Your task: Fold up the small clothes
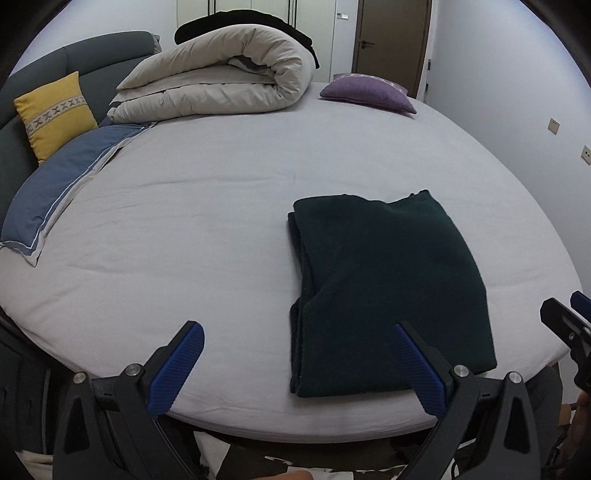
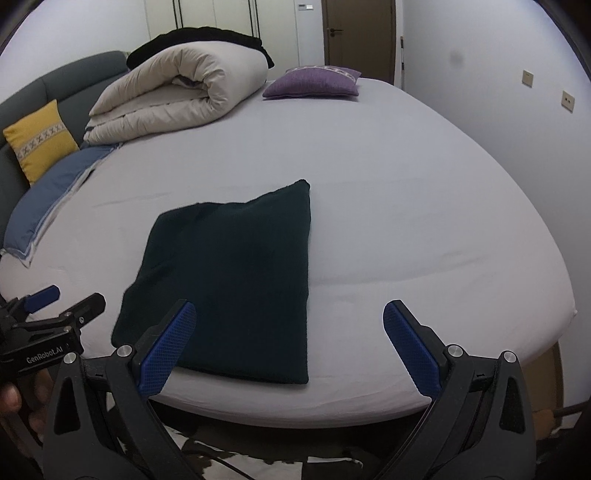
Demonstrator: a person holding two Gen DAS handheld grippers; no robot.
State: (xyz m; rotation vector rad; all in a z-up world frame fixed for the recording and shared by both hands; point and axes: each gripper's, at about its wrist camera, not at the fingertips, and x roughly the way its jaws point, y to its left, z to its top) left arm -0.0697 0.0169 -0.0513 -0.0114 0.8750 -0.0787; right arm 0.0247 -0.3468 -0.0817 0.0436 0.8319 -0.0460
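A dark green knitted garment lies folded into a flat rectangle on the pale grey bed sheet, close to the near edge. In the right wrist view the same garment sits left of centre. My left gripper hovers open at the bed's near edge, its right finger over the garment's lower corner. My right gripper is open too, its left finger above the garment's near edge. Neither holds anything. Each gripper shows at the side of the other's view: the right one and the left one.
A rolled beige duvet with a black cloth on top lies at the far side. A purple cushion, a yellow cushion and a blue pillow sit around it. A wall runs along the right, with a door behind.
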